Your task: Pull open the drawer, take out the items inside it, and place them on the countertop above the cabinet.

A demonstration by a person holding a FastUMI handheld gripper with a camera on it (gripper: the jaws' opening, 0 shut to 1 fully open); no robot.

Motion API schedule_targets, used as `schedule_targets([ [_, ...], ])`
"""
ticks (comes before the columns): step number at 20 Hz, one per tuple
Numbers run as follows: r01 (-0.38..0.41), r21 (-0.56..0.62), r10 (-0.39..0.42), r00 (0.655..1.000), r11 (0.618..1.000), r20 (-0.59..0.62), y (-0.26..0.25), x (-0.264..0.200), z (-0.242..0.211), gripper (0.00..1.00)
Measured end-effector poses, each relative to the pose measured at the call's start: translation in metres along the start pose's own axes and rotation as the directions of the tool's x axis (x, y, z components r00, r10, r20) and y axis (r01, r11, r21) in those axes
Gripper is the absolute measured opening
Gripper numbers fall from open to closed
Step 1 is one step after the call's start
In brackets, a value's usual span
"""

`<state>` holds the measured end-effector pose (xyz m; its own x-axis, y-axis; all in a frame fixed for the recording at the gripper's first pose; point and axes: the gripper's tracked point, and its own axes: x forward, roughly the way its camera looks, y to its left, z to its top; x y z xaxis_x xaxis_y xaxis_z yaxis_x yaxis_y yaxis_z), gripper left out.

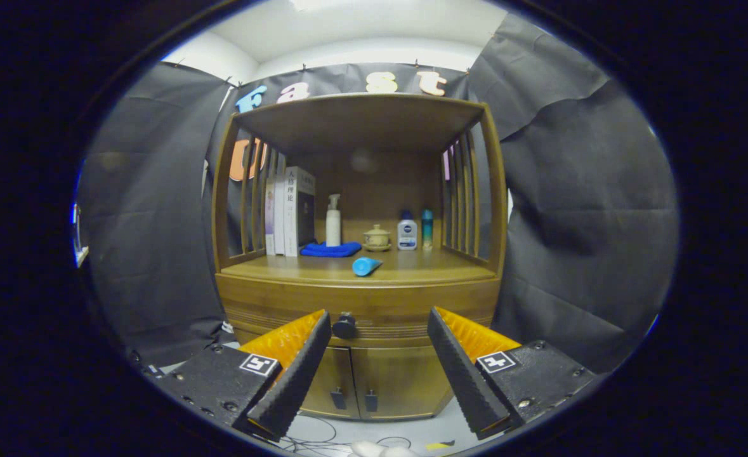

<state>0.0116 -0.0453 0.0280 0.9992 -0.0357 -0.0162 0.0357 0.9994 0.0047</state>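
Gripper point(379, 320) is hanging wide open at bottom centre, holding nothing. Drawer point(358, 311) is sitting closed mid-frame, its knob point(344, 325) showing by the left finger; blue tube point(366, 266) lying on countertop point(412, 266).

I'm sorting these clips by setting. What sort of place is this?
Probably a staged home corner inside a recording booth: a wooden cabinet with a drawer knob, books and toiletry bottles on its countertop, black cloth hung all around. The open claw faces the drawer, holding nothing.

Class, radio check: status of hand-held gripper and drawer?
Hand-held gripper open, empty. Drawer shut, knob just beyond the fingers. Nothing in the way.
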Motion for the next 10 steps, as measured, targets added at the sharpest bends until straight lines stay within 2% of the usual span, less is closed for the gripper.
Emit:
schedule_targets([
  [3, 0.019, -0.006, -0.019, 1.0, 1.0, -0.007, -0.006, -0.002, -0.002, 0.99],
  [10, -0.015, 0.027, 0.015, 1.0, 1.0, -0.015, 0.007, -0.002, -0.004, 0.99],
])
